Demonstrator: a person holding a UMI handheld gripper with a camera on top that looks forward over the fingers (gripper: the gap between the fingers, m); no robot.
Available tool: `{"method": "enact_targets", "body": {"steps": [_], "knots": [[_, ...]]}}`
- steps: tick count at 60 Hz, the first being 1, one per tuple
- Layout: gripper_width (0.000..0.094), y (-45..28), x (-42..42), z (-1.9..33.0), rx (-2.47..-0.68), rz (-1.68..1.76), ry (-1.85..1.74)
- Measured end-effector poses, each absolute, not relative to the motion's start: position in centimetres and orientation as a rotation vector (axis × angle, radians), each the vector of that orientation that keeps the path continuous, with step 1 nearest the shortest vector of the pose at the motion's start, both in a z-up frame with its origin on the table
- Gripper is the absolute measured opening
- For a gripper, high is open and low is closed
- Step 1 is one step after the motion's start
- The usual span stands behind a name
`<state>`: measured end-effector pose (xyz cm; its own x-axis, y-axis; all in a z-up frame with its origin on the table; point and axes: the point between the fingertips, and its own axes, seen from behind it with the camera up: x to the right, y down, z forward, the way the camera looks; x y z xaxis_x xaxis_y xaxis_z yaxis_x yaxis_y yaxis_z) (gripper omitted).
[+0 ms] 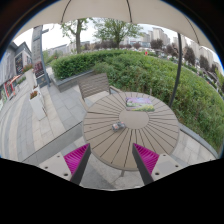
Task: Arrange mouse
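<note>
The mouse [121,126] is lying on the round slatted worktop [110,140], well beyond the open gripper [111,158], slightly right of centre. Past it a mat [140,103] is resting near the far rim. No writing is reading clearly. Bare slats are lying between fingers and mouse.

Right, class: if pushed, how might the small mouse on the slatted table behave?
The mouse looks small, so probably light. It may catch on gaps in the slatted table. The open tongs hang short of it.
</note>
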<state>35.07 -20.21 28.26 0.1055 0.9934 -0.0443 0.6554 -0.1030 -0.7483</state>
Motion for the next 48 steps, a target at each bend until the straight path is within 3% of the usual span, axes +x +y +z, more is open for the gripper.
{"method": "enact_targets", "body": {"steps": [10, 16, 48], "knots": [[0.0862, -20.6, 32.8, 26.2, -1.779, 0.795, -1.569], [0.0864, -21.0, 30.1, 21.5, -1.755, 0.813, -1.549], [0.0854, -19.0, 17.0, 5.9, -1.717, 0.815, -1.497]]}}
